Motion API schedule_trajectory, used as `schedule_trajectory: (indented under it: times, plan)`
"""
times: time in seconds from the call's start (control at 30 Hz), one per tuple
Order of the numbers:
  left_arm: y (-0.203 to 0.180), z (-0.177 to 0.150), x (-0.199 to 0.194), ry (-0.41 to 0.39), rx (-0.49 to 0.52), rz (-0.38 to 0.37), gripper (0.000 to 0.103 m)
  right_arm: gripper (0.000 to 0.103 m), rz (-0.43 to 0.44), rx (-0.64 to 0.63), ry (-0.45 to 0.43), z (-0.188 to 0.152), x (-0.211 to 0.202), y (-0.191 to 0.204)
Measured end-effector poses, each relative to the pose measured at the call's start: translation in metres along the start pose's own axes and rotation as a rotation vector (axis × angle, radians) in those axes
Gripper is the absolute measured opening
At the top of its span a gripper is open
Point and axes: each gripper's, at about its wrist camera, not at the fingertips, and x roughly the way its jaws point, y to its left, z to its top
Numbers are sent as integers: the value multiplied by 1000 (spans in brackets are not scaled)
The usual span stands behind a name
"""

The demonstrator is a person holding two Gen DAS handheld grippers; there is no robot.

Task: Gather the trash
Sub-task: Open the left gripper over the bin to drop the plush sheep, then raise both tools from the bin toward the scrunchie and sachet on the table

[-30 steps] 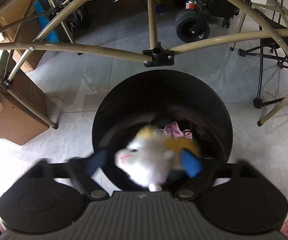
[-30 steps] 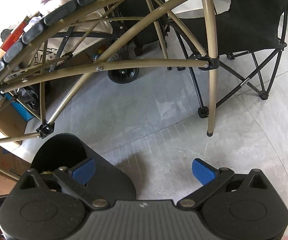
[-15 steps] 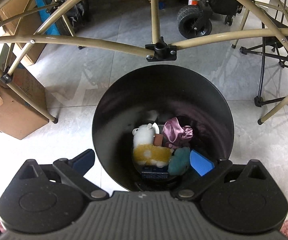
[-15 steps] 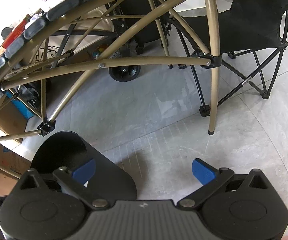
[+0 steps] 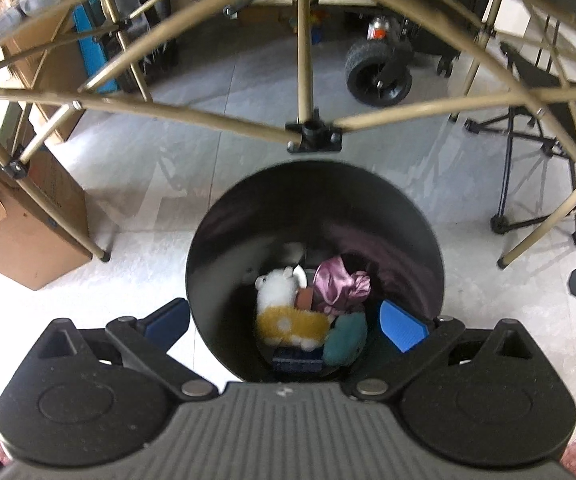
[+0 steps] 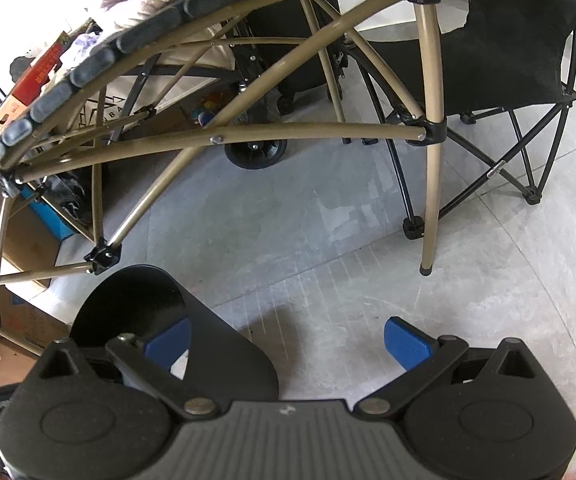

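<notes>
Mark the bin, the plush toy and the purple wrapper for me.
bin (image 5: 400,216), left wrist view, inner wall
plush toy (image 5: 275,290), left wrist view, white head
purple wrapper (image 5: 338,286), left wrist view, crumpled middle

Only the letters "BA" on a pale bag (image 6: 109,114) under the frame

grey tiled floor (image 5: 247,80), black bin (image 5: 316,184), cardboard box (image 5: 23,240)

The black bin (image 5: 315,216) is standing open-mouthed, leaving free passage straight down from above. Tan frame tubes (image 5: 215,120) are crossing just beyond the bin, blocking that side, and a cardboard box (image 5: 27,236) is crowding the floor left of the bin.
</notes>
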Motion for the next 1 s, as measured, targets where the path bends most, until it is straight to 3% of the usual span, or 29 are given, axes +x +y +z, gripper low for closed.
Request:
schedule_trajectory:
  times: [0.4, 0.7, 1.0]
  plan:
    - [9, -1, -56, -213, -33, -103, 103, 103, 51, -31, -107, 2, -36, 19]
    - [11, -3, -109, -400, -53, -172, 103, 103, 110, -50, -331, 9, -90, 38]
    - [25, 18, -152, -514, -119, -183, 103, 103, 170, -60, -531, 30, -129, 59]
